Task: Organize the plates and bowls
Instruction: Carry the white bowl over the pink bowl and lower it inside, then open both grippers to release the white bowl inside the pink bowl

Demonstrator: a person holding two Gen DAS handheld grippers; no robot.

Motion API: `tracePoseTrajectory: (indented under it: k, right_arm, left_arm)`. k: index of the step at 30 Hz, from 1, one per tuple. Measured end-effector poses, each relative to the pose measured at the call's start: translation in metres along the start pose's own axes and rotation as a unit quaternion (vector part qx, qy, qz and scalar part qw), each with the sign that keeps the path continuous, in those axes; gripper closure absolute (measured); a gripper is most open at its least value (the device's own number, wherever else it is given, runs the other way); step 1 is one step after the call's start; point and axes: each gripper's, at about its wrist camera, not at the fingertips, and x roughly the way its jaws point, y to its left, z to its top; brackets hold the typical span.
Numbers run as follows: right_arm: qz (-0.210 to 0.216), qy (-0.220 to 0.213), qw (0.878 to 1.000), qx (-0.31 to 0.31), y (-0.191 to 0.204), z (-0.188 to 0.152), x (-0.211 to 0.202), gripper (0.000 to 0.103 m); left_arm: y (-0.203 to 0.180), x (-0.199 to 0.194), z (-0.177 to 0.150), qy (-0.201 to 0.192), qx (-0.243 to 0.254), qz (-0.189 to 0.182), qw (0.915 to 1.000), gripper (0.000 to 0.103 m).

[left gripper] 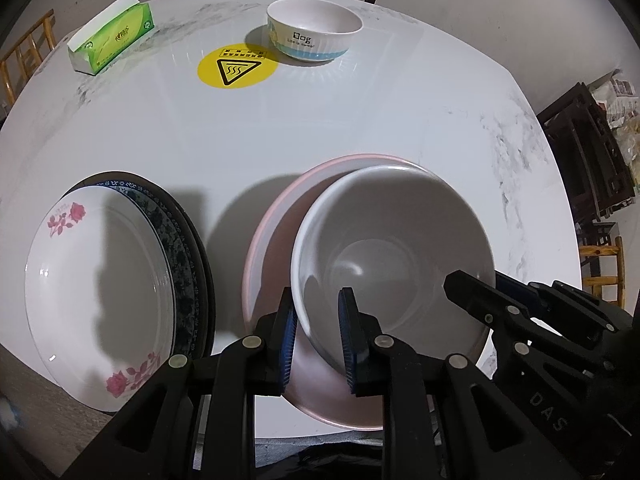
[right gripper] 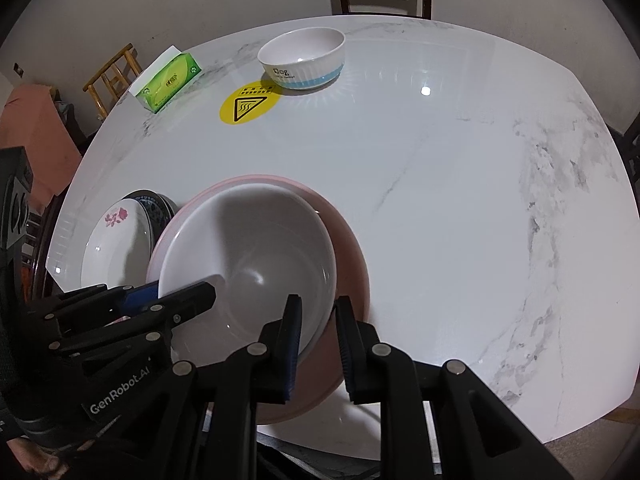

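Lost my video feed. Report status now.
Left gripper and right gripper both straddle white bowl rim, jaws not closed. Bowl sits tilted in pink bowl. Plate stack beside; nothing blocking.

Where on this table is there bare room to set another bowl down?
Bare marble table right of the pink bowl, and mid-table before the yellow sticker. Crowded near edge: plate stack, pink bowl, white bowl, both grippers.

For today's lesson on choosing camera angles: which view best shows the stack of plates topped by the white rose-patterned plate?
The left wrist view shows the white rose-patterned plate large, with both rose prints and the dark rims of the plates beneath it. In the right wrist view the plate looks small, partly hidden behind the pink bowl and the left tool.
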Motion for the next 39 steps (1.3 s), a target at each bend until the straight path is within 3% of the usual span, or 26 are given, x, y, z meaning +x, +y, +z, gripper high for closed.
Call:
tracePoseTrajectory:
  k: [10,21,24,39]
  right_arm:
    - [0.001,0.003,1.0,-0.001,0.001,0.0,0.0,0.084]
    - [0.008,0.003,1.0,0.003,0.001,0.001,-0.001,0.082]
    - [0.011,-0.007,1.0,0.003,0.001,0.002,-0.007,0.078]
    - [0.023,-0.063,0.998,0.004,-0.015,0.017,-0.032,0.077]
  left_arm:
    - [0.005,-0.005,0.001,-0.007,-0.005,-0.004,1.0,0.083]
    - [0.002,-0.01,0.001,-0.019,0.006,-0.009,0.9998,0.072]
    - [0.001,-0.02,0.002,-0.04,0.013,-0.004,0.9991,0.062]
    - [0.015,-0.049,0.017,-0.112,0.007,0.023,0.9934,0.055]
